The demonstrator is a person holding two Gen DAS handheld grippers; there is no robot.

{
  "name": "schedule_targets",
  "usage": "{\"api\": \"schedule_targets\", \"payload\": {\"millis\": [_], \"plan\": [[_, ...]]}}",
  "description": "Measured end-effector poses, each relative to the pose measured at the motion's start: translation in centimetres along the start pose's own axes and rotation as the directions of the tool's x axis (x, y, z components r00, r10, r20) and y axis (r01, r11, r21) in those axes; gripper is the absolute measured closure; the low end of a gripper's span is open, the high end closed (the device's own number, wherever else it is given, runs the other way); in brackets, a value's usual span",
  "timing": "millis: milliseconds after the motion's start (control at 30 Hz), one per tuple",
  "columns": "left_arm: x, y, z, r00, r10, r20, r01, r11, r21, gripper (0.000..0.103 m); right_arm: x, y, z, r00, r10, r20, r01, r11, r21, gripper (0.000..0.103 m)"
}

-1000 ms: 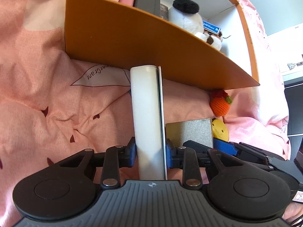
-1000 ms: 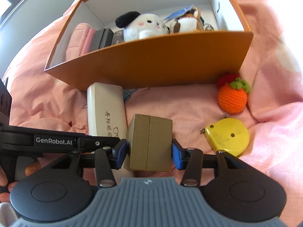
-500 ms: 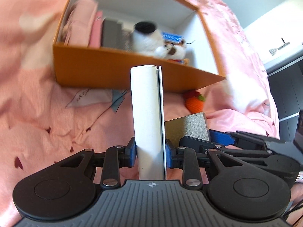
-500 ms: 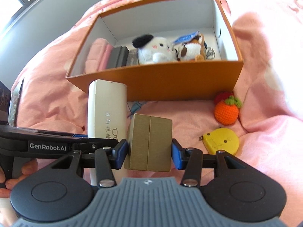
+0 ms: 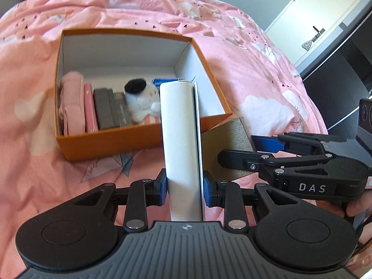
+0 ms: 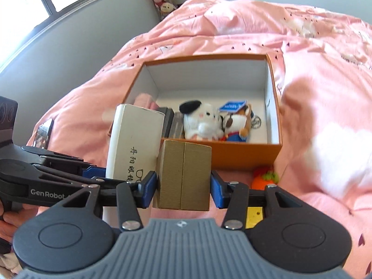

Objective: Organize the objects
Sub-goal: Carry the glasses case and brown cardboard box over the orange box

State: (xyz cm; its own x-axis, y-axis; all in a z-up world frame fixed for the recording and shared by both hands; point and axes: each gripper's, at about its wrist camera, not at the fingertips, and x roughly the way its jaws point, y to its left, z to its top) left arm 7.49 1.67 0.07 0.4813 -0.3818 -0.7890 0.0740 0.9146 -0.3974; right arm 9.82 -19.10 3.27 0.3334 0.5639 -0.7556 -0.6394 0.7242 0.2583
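My left gripper (image 5: pixel 184 189) is shut on a white glasses case (image 5: pixel 180 139), held on edge above the bed in front of the orange box (image 5: pixel 111 143). The case also shows in the right wrist view (image 6: pixel 134 139). My right gripper (image 6: pixel 183 186) is shut on a small tan box (image 6: pixel 183 174), held beside the case; it also shows in the left wrist view (image 5: pixel 226 144). The orange box (image 6: pixel 244 154) holds a white plush (image 6: pixel 201 123), a brown plush (image 6: pixel 241 122), dark boxes (image 5: pixel 109 110) and pink items (image 5: pixel 72 102).
An orange crochet fruit (image 6: pixel 265 179) and a yellow tape measure (image 6: pixel 254 216) lie on the pink duvet (image 5: pixel 34 162) right of the box front. A window and grey wall are at the far left, a door at the far right.
Both grippers have risen with their objects. The box interior, seen from low and close before, is now seen from above and farther away.
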Motion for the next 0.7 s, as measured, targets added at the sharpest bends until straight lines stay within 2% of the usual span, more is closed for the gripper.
{"api": "schedule_targets", "payload": {"millis": [267,400,500,600,700], "plan": [[-0.6,-0.6,3.8,0.999,0.051,-0.017,-0.048,0.992,0.113,0.069,-0.4,-0.5,3.4,0.999,0.028,0.034,-0.027,0.999,-0.031,0.053],[-0.7,-1.1,6.3,0.995,0.093,-0.018,-0.088,0.974,0.208,0.07,-0.1,-0.9,5.5,0.998,0.038,0.052,-0.036,0.998,-0.042,0.053],[-0.4,-1.8,8.3,0.99,0.139,-0.006,-0.13,0.944,0.303,0.07,0.4,-1.4,7.3,0.997,0.043,0.062,-0.04,0.998,-0.048,0.053],[0.4,-2.3,10.2,0.981,0.193,0.004,-0.179,0.901,0.395,0.07,1.2,-2.3,9.4,0.997,0.042,0.067,-0.04,0.998,-0.041,0.053],[2.0,-2.5,11.8,0.965,0.261,0.012,-0.233,0.836,0.497,0.07,2.4,-3.7,11.4,0.997,0.038,0.06,-0.037,0.999,-0.023,0.053]]}}
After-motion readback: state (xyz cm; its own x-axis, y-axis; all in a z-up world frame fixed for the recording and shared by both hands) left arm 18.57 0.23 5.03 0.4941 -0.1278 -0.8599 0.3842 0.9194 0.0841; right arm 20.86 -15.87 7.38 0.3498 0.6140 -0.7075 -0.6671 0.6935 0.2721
